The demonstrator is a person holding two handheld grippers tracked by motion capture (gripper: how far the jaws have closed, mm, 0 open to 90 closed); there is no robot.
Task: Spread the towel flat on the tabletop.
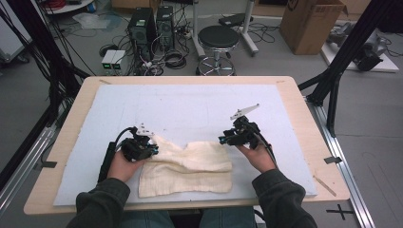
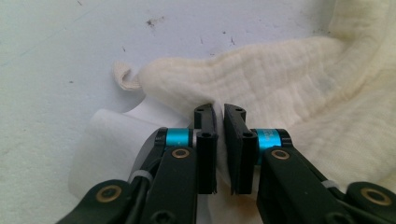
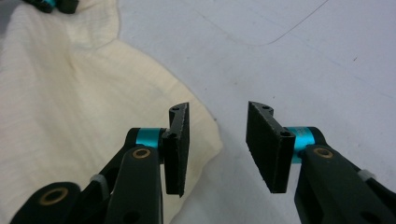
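A wooden table [image 1: 294, 102] carries a pale blue mat [image 1: 190, 109] that covers most of its top. On the near half of the mat lies a cream cloth [image 1: 190, 168], folded over itself, its lower part flat and its upper edge rumpled and raised toward the left. A person's two sleeves [image 1: 102, 202] come in from the near edge, one hand to each side of the cloth.

The left gripper [image 1: 142, 148] sits at the cloth's upper left corner. In the left gripper view its jaws stand nearly pressed together, pinching a fold of the cloth [image 2: 280, 88] in the narrow gap between them; a small loop tag [image 2: 123, 77] sticks out from the cloth's edge just beyond, lying on the mat.

The right gripper [image 1: 228, 139] hovers just beside the cloth's upper right corner. In the right gripper view its jaws are spread apart with nothing between them; the cloth's edge [image 3: 93, 116] lies under the left jaw, bare mat [image 3: 280, 56] under the other.
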